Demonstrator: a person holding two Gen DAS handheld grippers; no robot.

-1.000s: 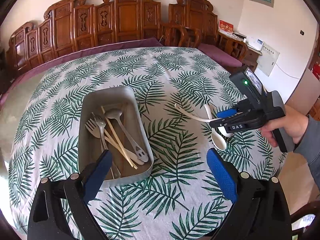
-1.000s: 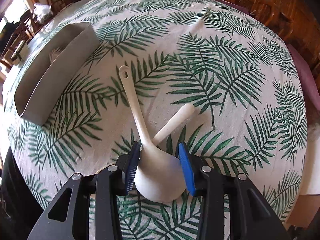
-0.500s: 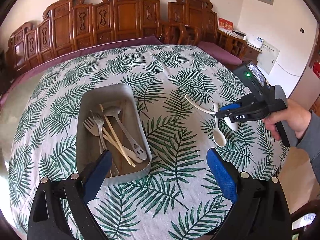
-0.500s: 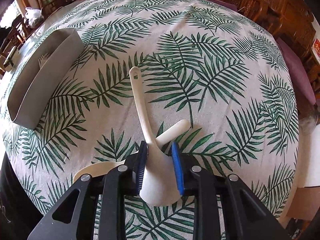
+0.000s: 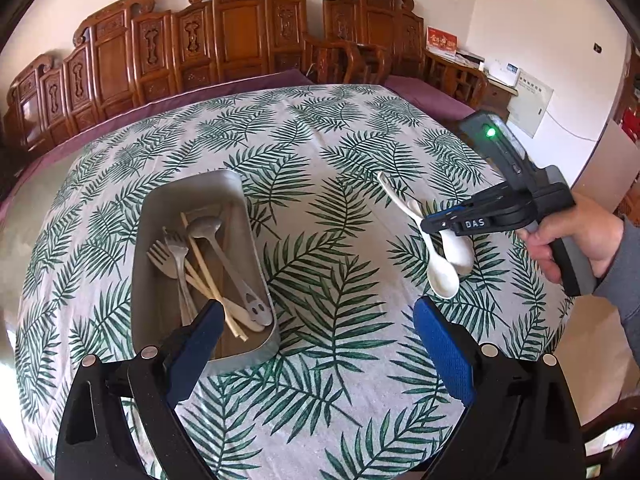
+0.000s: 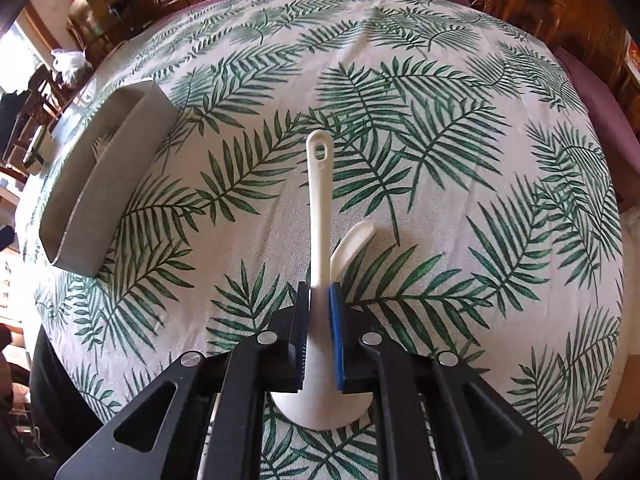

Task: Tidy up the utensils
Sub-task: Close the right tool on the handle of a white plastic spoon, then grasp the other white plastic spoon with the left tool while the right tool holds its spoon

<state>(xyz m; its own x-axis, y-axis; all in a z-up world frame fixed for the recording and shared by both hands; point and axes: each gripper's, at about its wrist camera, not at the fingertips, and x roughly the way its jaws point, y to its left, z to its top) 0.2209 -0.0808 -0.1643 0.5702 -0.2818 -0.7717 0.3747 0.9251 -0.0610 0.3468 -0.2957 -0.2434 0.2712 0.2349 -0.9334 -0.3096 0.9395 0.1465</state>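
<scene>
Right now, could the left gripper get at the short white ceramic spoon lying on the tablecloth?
Probably not cleanly. The short white ceramic spoon lies under the right gripper, which is shut on the long white plastic spoon crossing it. The left gripper is open.

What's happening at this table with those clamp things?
A person is sorting utensils with a hand-held gripper in each hand. The right hand-held gripper is shut on a long white spoon, beside a second white spoon on the leaf-print tablecloth. The left hand-held gripper hangs open near the metal tray, which already holds forks, a spoon and chopsticks.
</scene>
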